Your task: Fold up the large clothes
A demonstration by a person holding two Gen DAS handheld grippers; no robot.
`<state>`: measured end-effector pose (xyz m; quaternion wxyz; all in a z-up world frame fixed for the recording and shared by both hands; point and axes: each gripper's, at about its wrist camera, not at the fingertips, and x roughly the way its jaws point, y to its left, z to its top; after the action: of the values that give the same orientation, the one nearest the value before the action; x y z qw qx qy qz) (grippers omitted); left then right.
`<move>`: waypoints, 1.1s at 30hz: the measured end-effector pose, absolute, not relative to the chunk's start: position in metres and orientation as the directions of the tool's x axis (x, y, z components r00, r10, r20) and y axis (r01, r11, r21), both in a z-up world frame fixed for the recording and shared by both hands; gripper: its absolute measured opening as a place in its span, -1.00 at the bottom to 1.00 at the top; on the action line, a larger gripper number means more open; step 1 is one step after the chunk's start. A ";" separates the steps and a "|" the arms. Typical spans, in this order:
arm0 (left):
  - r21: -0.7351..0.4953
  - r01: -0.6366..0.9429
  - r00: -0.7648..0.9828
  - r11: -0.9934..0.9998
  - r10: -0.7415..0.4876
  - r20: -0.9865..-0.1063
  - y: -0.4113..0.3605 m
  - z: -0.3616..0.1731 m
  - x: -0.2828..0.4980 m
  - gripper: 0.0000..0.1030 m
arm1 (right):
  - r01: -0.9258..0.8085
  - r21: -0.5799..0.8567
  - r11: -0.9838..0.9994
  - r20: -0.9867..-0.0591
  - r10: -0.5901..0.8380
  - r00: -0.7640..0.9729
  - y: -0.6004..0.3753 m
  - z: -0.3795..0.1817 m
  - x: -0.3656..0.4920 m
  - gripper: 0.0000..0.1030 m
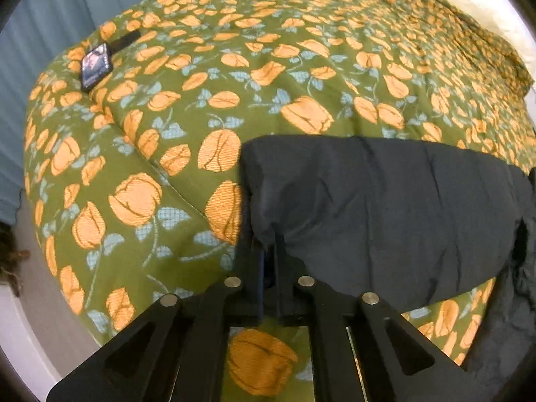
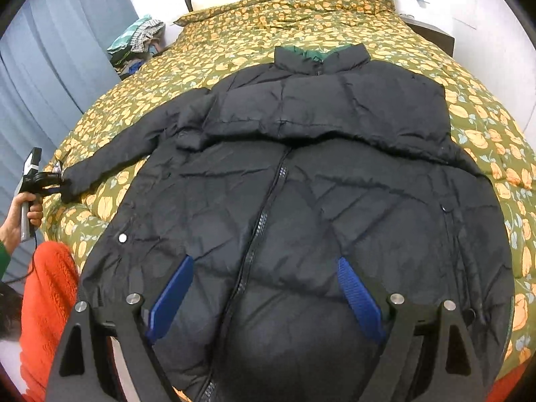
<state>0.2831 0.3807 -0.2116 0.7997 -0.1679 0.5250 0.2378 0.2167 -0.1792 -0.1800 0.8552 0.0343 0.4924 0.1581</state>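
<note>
My L gripper (image 1: pixel 268 251) clamped on jacket (image 2: pixel 301 184) sleeve cuff (image 1: pixel 268 231); R gripper (image 2: pixel 264 288) jaws wide over zipper (image 2: pixel 264 214), on bed (image 2: pixel 485 134).

Home bedroom: bed w/ floral duvet (image 2: pixel 234 33), curtains (image 2: pixel 50 50).

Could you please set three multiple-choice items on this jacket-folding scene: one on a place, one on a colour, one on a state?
1. Where does the black jacket lie?
A. on the floral bedspread
B. on a chair
C. on the floor

2. What colour are the right gripper pads?
A. red
B. blue
C. white

3. How does the left gripper stand?
A. wide open above the bed
B. shut on the sleeve cuff
C. shut on the collar

Key: 1 A, bedspread shows all around the jacket; 2 B, both pads are blue; 3 B, the fingers pinch the dark cuff.
</note>
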 end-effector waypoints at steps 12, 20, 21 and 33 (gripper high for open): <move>-0.098 -0.241 0.700 0.966 0.103 -0.706 0.247 -0.032 0.309 -0.99 | -0.187 0.266 0.946 -0.804 0.325 0.499 -0.205 -0.171 0.197 0.73; -0.144 0.176 0.743 0.974 -0.227 -0.630 0.060 0.009 0.346 -1.00 | -0.156 0.314 0.936 -0.766 0.347 0.541 -0.218 -0.165 0.188 0.73; -0.136 0.202 0.737 0.970 -0.242 -0.631 0.045 0.006 0.348 -1.00 | -0.152 0.321 0.935 -0.762 0.351 0.544 -0.221 -0.164 0.186 0.73; -0.078 0.361 0.532 0.929 -0.274 -0.802 -0.107 -0.139 0.348 -1.00 | -0.060 0.338 0.939 -0.734 0.302 0.608 -0.266 -0.156 0.173 0.74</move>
<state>0.3484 -0.1073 -0.1389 0.8738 0.0485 0.4486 -0.1814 0.1735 -0.2658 -0.1560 0.8856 0.1410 0.4306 0.1022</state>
